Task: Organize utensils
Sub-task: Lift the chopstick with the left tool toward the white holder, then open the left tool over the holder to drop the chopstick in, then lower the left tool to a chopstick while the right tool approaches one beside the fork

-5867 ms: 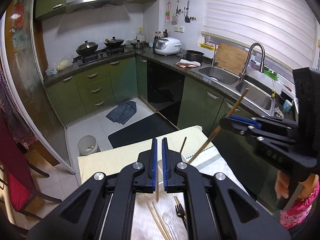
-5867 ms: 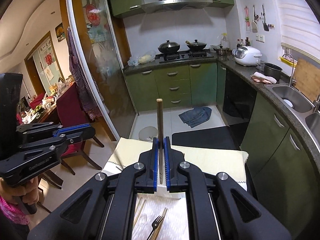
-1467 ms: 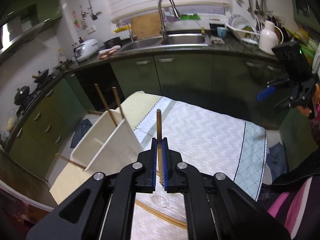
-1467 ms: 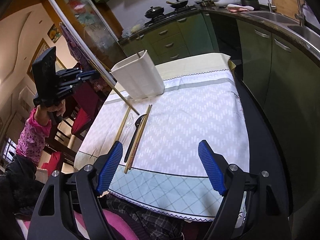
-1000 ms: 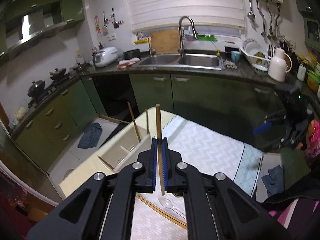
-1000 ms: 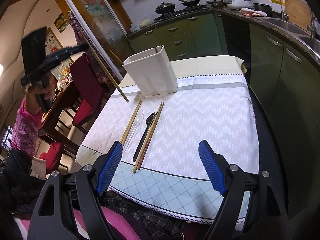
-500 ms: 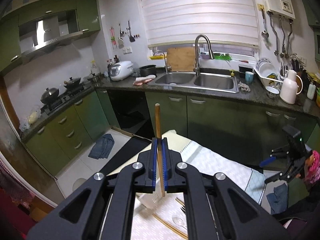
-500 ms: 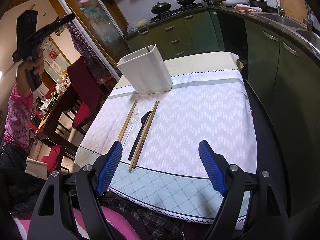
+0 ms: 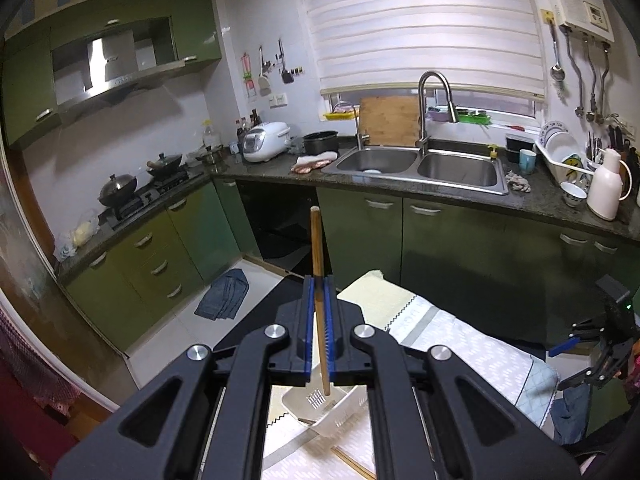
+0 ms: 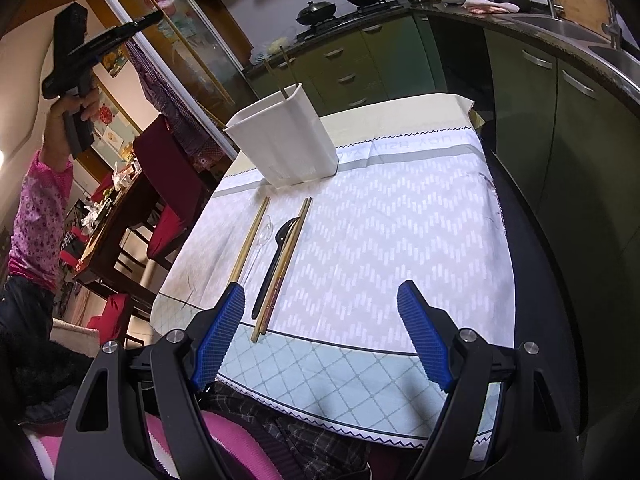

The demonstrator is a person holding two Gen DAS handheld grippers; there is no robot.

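My left gripper [image 9: 318, 280] is shut on a wooden chopstick [image 9: 316, 240] that stands upright between the blue pads. Its lower end hangs over the open top of the white utensil holder [image 9: 320, 406]. In the right wrist view the left gripper [image 10: 154, 18] is raised high at the upper left with the chopstick [image 10: 192, 52] slanting down from it. The holder [image 10: 288, 144] stands at the far side of the tablecloth with two chopsticks [image 10: 282, 68] in it. On the cloth lie a single chopstick [image 10: 250, 240], a clear spoon [image 10: 262, 240], a black fork [image 10: 276, 258] and a chopstick pair [image 10: 288, 252]. My right gripper [image 10: 320, 316] is open and holds nothing, near the table's front edge.
Green cabinets [image 10: 532, 92] and a dark counter with a sink [image 9: 420, 162] run along the right and far sides. Red chairs [image 10: 168, 168] and a cluttered dining table [image 10: 108, 216] stand left of the table. A person's sleeve [image 10: 40, 216] is at the left edge.
My left gripper has lifted the chopstick higher and now sits above the holder, looking down into it. The right gripper has hardly moved and stays open.
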